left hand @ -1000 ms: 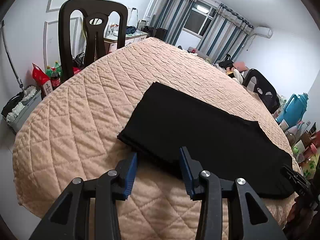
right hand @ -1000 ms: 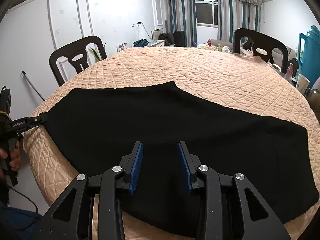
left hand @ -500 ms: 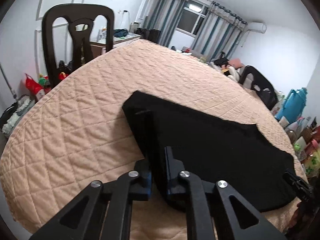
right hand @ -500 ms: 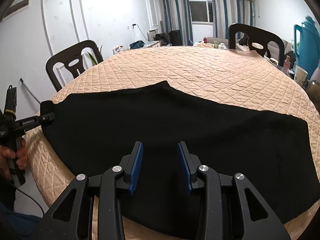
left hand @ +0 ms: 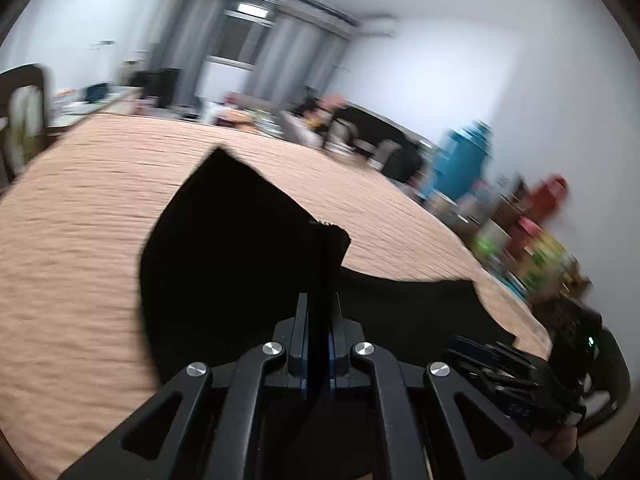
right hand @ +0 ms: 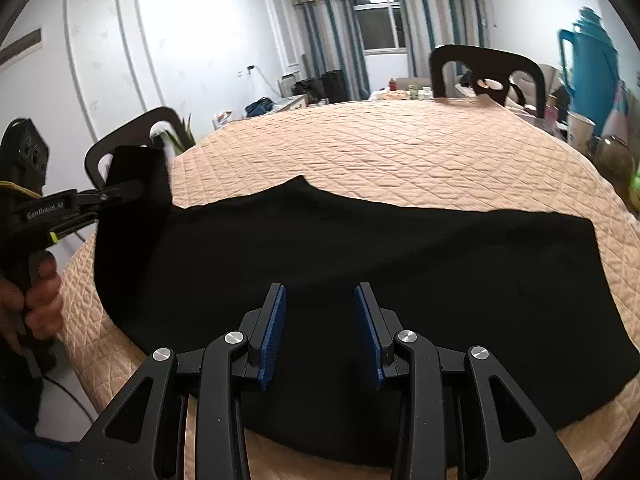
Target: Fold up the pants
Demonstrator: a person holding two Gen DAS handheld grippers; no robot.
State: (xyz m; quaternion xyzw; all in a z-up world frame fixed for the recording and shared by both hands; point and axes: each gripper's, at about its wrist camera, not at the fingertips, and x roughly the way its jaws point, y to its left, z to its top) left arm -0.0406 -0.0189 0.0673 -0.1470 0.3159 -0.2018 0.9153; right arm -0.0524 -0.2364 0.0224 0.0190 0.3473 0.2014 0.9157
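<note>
Black pants (right hand: 380, 252) lie spread across a peach quilted table (right hand: 400, 144). My left gripper (left hand: 318, 316) is shut on the pants' left end (left hand: 248, 240) and holds it lifted off the table; the left wrist view is motion-blurred. In the right wrist view the left gripper (right hand: 120, 196) shows at the far left with the raised cloth end (right hand: 136, 176) hanging from it. My right gripper (right hand: 320, 328) is open and empty, hovering over the pants' near edge at the middle. It also shows at the lower right of the left wrist view (left hand: 500, 364).
Dark chairs stand at the table's far side (right hand: 484, 68) and left side (right hand: 132, 136). A blue thermos jug (right hand: 592, 68), a cup (right hand: 578, 132) and bottles crowd the right edge. The table's near edge runs just below the pants.
My left gripper closed on the pants' left end, lifted it off the table and swung it to the right. My right gripper stayed open over the near edge.
</note>
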